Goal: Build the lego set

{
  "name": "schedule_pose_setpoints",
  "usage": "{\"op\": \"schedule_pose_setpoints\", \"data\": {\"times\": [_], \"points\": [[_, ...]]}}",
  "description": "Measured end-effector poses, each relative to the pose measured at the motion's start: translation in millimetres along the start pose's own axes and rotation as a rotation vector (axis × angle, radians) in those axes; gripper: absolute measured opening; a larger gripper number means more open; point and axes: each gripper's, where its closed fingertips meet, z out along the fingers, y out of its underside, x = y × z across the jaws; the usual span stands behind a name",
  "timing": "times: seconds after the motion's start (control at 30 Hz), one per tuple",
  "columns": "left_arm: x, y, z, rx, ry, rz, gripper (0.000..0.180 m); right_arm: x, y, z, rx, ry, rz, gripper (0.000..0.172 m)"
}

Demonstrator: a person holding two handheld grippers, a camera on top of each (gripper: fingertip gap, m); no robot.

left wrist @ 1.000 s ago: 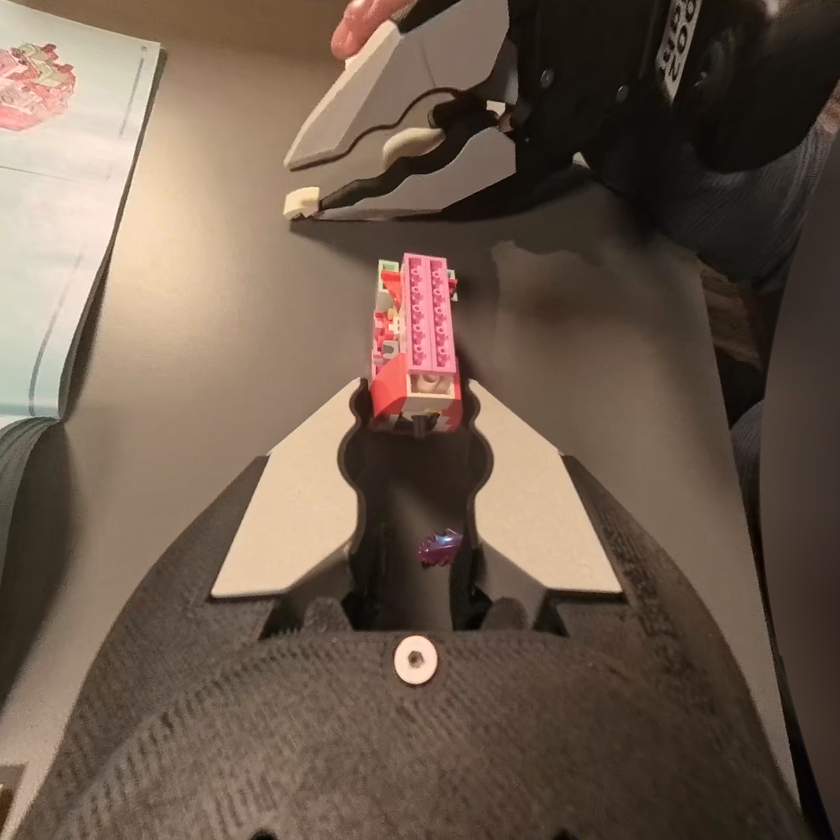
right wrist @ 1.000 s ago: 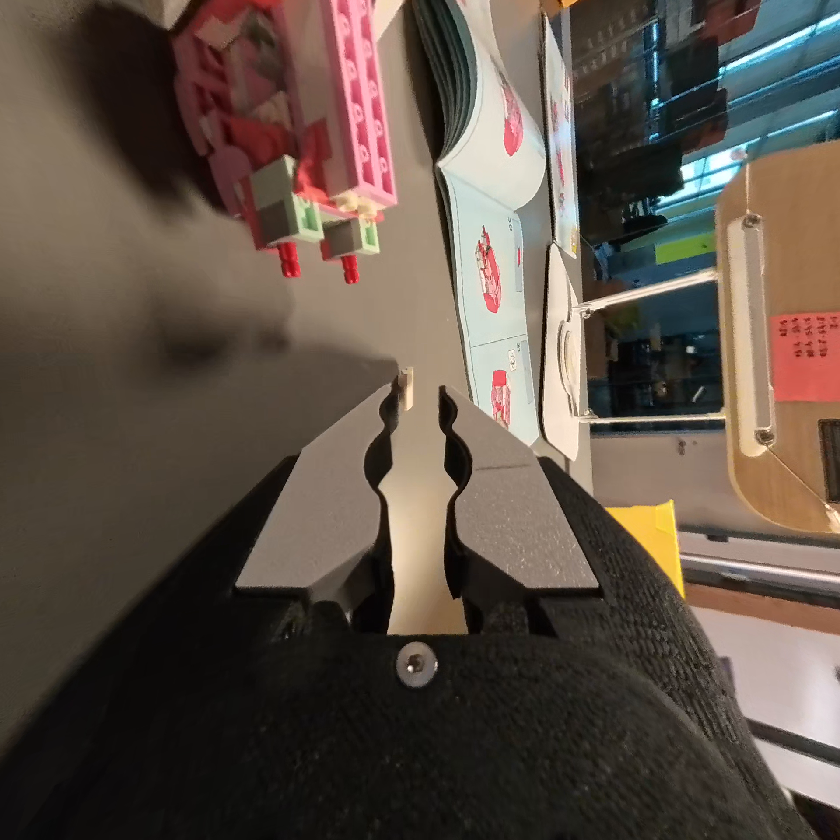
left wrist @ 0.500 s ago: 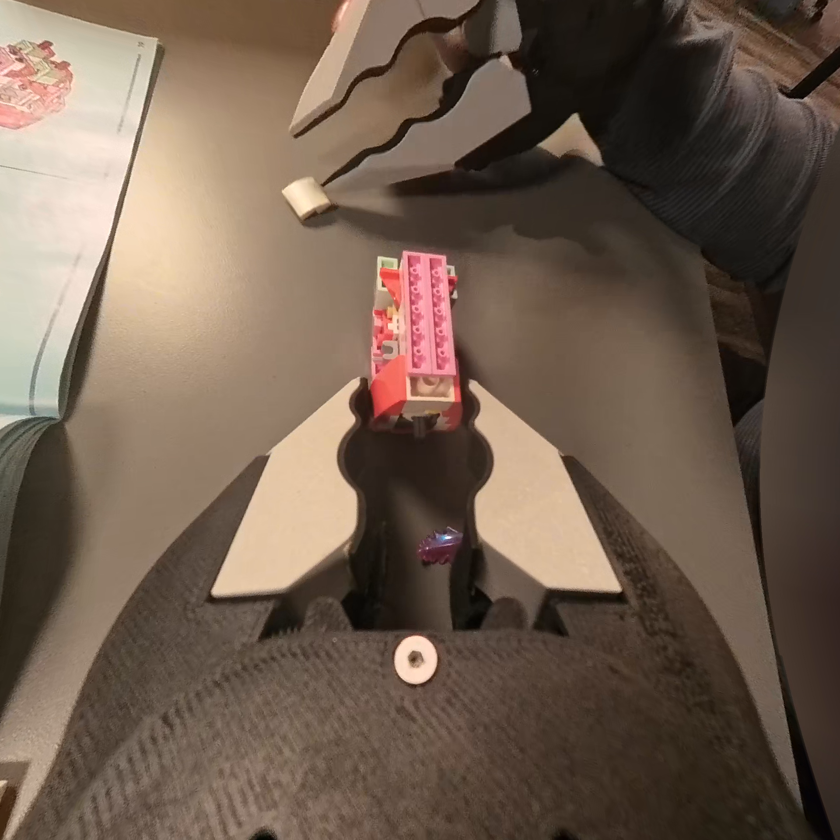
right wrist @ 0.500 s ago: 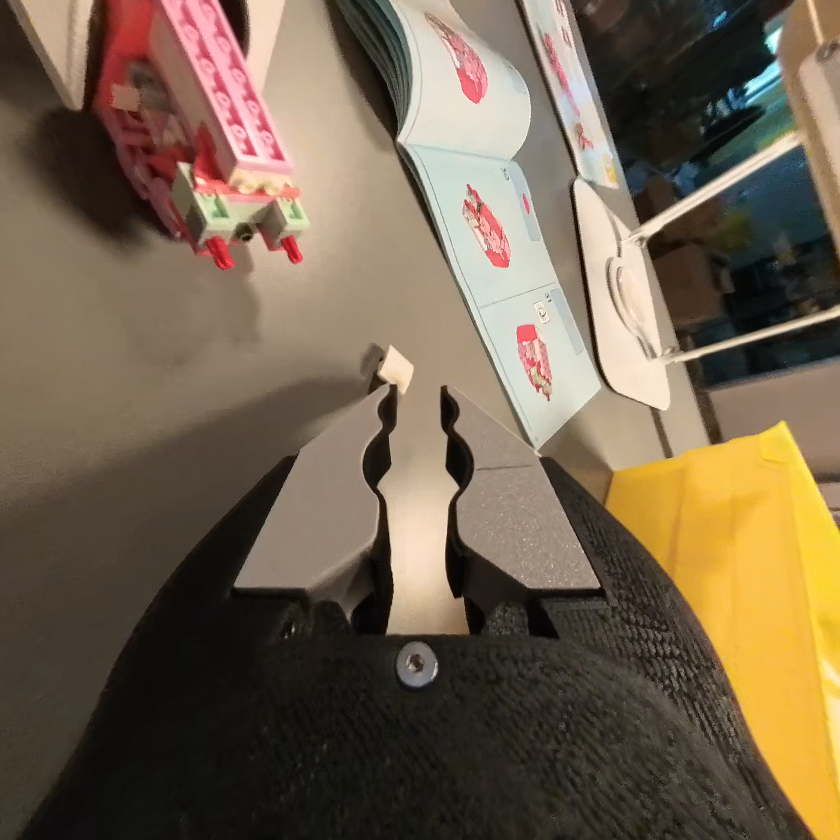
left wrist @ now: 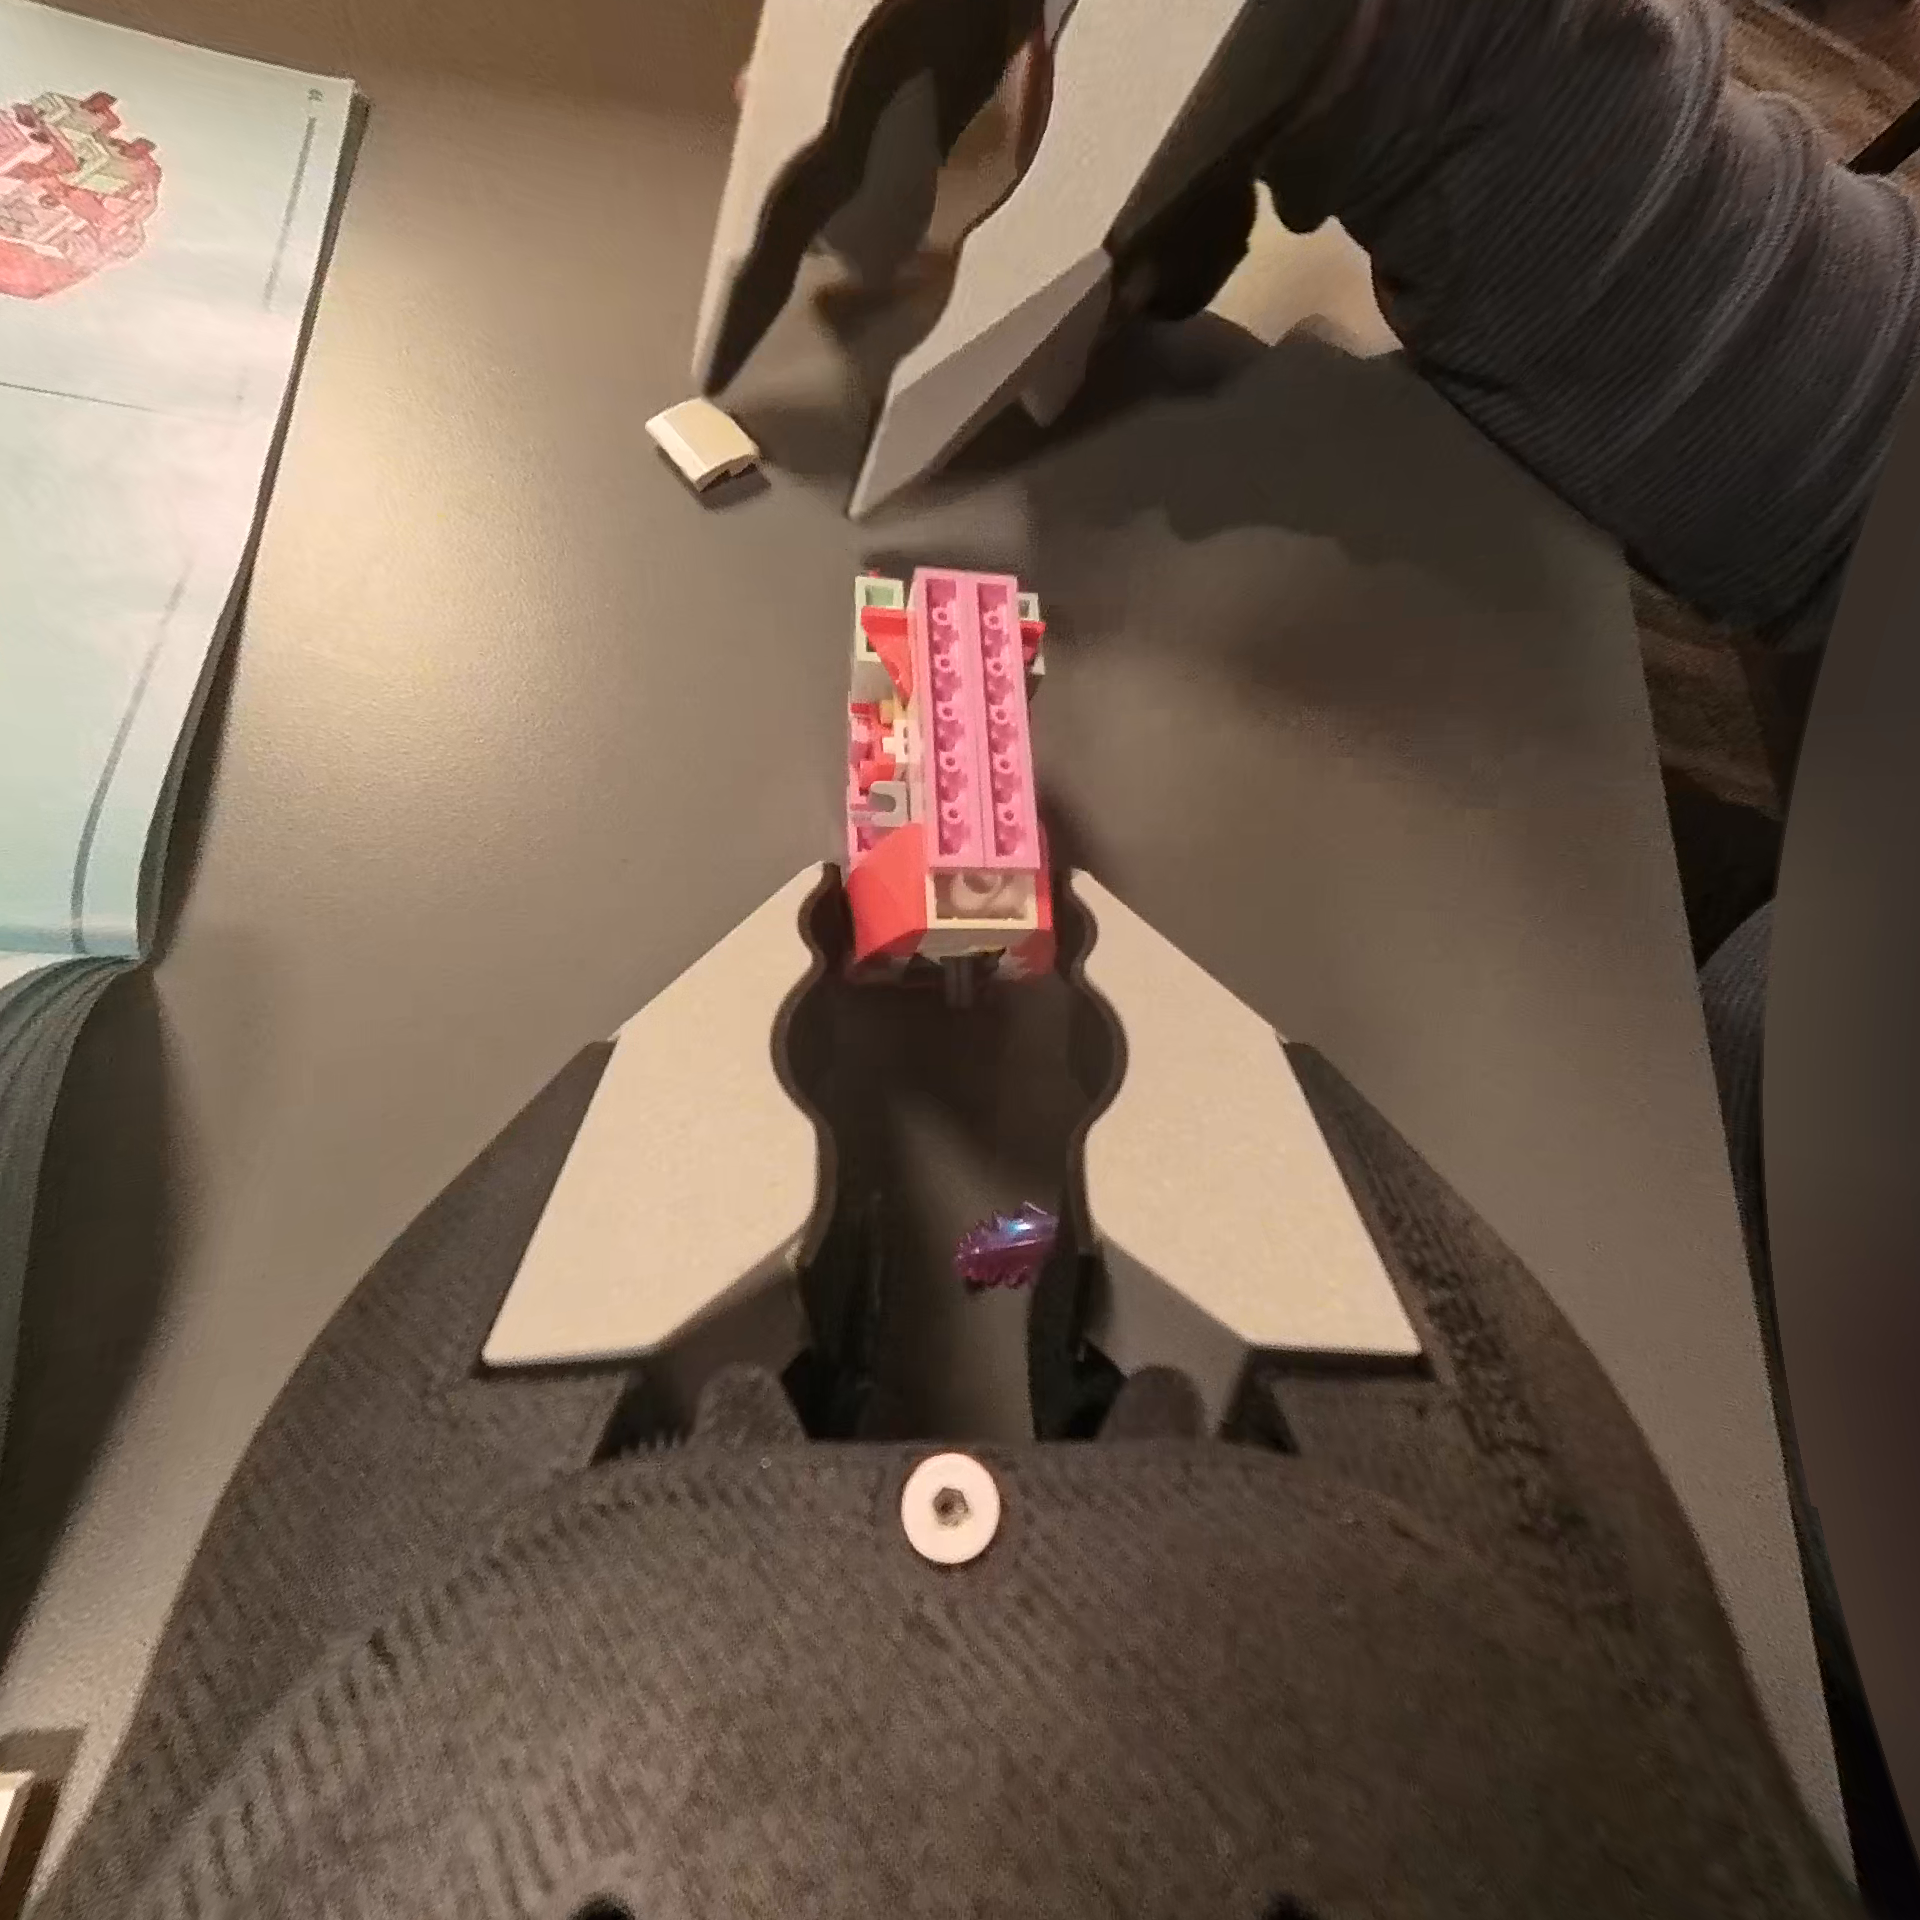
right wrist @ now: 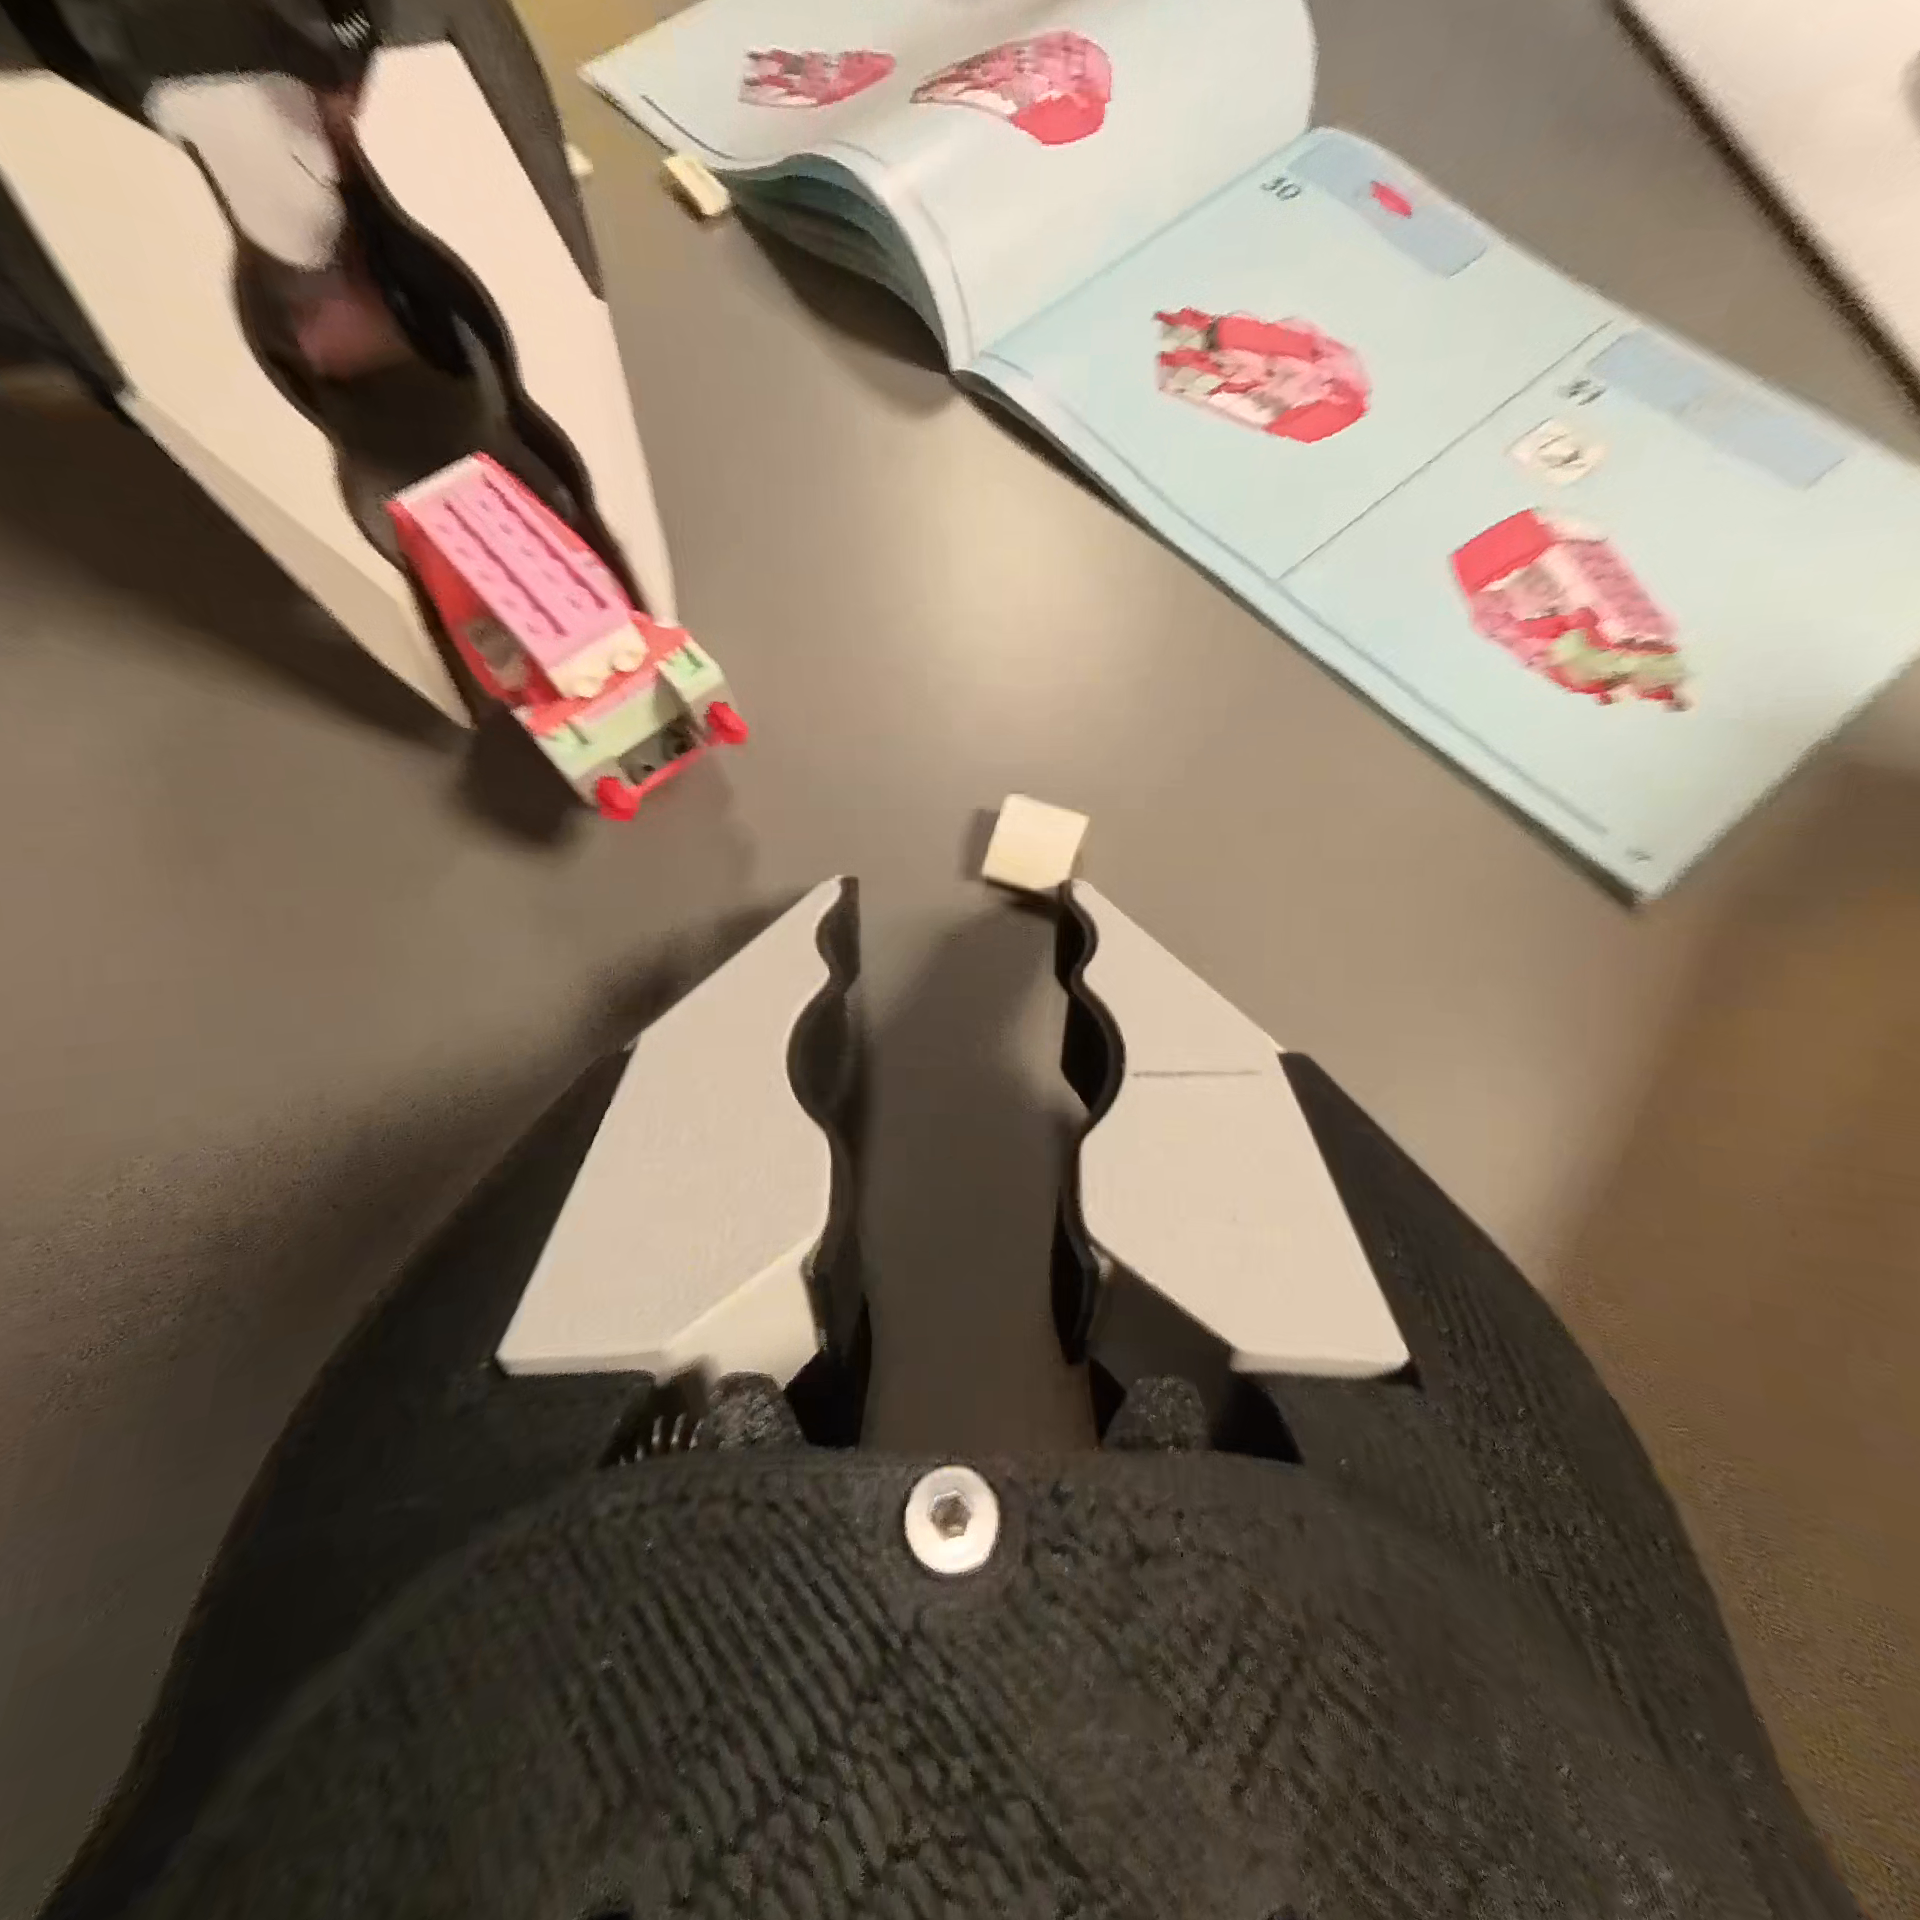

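The left gripper point(left wrist: 951, 914) clamps the pink brick model point(left wrist: 956, 769); the right gripper point(right wrist: 961, 899) gapes empty — the cream brick point(right wrist: 1034, 844) lies just beyond its right fingertip.

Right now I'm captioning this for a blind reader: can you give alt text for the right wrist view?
The right gripper has its jaws open over a dark table, with a small cream brick lying just beyond its right fingertip. To the left, the other gripper holds a pink and red brick model; an open instruction booklet lies beyond.
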Motion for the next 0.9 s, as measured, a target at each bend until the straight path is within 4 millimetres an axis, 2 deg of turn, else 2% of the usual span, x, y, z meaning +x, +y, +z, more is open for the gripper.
{"op": "schedule_pose_setpoints", "data": {"times": [0.1,0.17,0.37,0.47,0.6,0.8,0.9], "points": [[0.0,0.0,0.0,0.0,-0.001,0.002,0.04,-19.9,-5.4,1.3,0.025,-0.133,0.062,0.035],[0.0,0.0,0.0,0.0,-0.001,0.003,0.04,-25.8,-11.6,0.1,0.06,-0.161,0.045,0.032],[0.7,0.4,0.2,-0.005,-0.001,0.012,0.04,-2.4,-23.1,-2.3,0.126,-0.013,-0.052,0.034],[2.3,0.8,0.5,-0.012,0.005,0.021,0.04,-8.8,-22.7,7.2,0.086,-0.088,-0.148,0.042],[3.6,1.3,0.7,-0.013,0.01,0.033,0.04,-14.8,-20.4,17.2,0.029,-0.202,-0.171,0.052],[5.2,2.6,0.8,-0.014,0.019,0.056,0.04,-8.1,-13.8,18.9,-0.023,-0.236,-0.151,0.053],[5.4,2.7,0.6,-0.014,0.021,0.059,0.04,-6.3,-7.7,11.5,-0.026,-0.231,-0.15,0.042]]}}
